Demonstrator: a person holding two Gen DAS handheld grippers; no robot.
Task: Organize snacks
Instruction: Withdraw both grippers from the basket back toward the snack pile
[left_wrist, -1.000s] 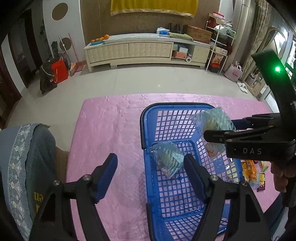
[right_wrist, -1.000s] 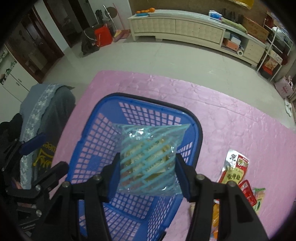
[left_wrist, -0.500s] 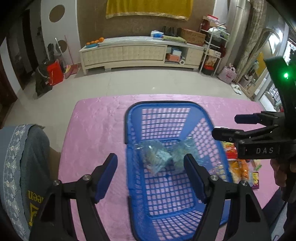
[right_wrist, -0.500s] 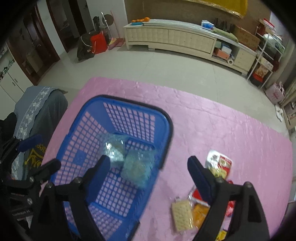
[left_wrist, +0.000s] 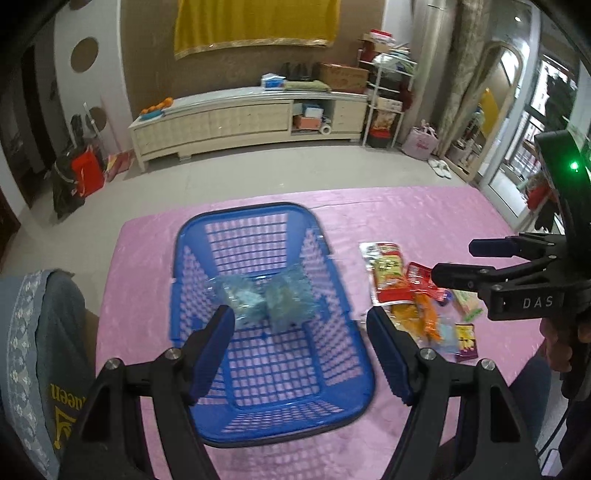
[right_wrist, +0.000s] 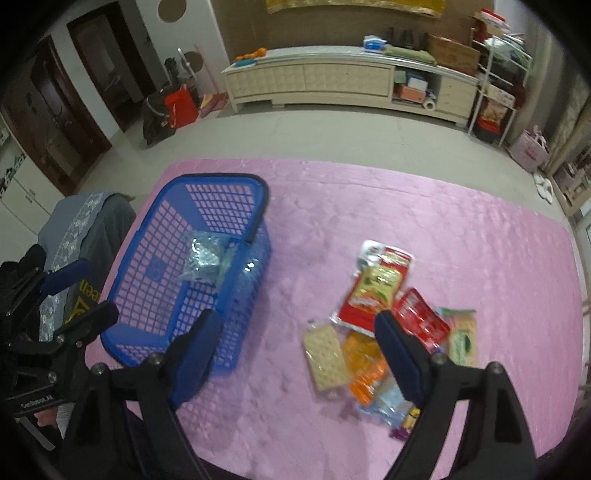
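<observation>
A blue plastic basket (left_wrist: 328, 236) (right_wrist: 255, 192) stands on the pink table cover and holds two clear blue-striped snack packs (left_wrist: 290, 301) (right_wrist: 202, 254). A pile of snack packets (right_wrist: 384, 317) (left_wrist: 413, 295) lies to the right of the basket: a red and yellow pouch (right_wrist: 373, 291), a cracker pack (right_wrist: 327, 360), orange packs (right_wrist: 365, 365) and others. My left gripper (left_wrist: 301, 349) is open and empty above the basket's near end. My right gripper (right_wrist: 297, 356) is open and empty, above the table between basket and pile; it also shows in the left wrist view (left_wrist: 465, 260).
A chair back draped in grey-blue cloth (left_wrist: 33, 354) stands at the table's left edge. The table's front edge (right_wrist: 332, 465) is close below the right gripper. A long cream cabinet (left_wrist: 251, 118) stands across the tiled floor.
My right gripper opened and dropped the striped pack into the basket, then moved right toward the snack pile. The left gripper pulled back and stayed open.
</observation>
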